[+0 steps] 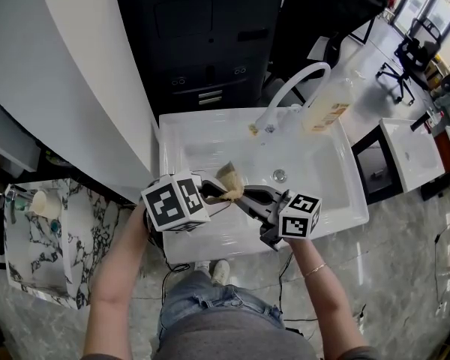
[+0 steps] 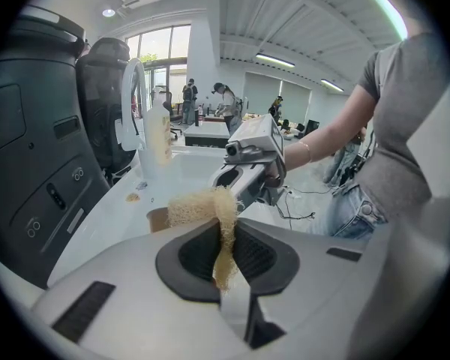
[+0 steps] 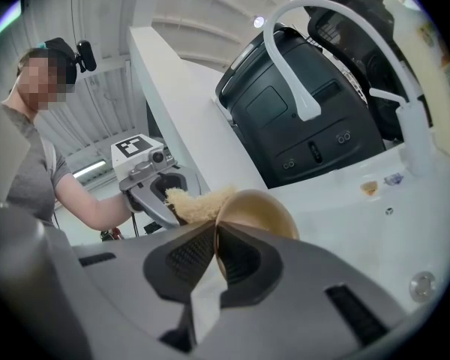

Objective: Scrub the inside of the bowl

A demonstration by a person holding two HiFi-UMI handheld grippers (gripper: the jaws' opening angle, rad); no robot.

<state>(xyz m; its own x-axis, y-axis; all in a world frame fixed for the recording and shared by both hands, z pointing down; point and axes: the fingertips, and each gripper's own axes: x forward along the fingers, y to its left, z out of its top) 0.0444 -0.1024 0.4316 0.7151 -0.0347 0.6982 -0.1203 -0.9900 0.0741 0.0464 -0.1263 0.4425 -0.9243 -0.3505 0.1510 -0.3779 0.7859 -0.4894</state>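
A tan bowl (image 3: pixel 256 213) is held on edge over the white sink (image 1: pixel 202 145), its rim pinched in my right gripper (image 3: pixel 216 247), which is shut on it. My left gripper (image 2: pixel 226 246) is shut on a yellow loofah scrubber (image 2: pixel 199 205). The scrubber's free end rests in the bowl's mouth (image 1: pixel 230 187). In the head view the two grippers (image 1: pixel 210 193) (image 1: pixel 249 198) face each other above the sink's front half, left one on the left. In the left gripper view only a brown sliver of the bowl (image 2: pixel 157 220) shows behind the scrubber.
A white curved faucet (image 1: pixel 292 88) and a soap bottle (image 1: pixel 328 109) stand at the sink's back. The drain (image 1: pixel 279 175) lies right of the bowl. A black machine (image 1: pixel 202 36) sits behind the sink. A marble-patterned surface with a cup (image 1: pixel 39 203) is at the left.
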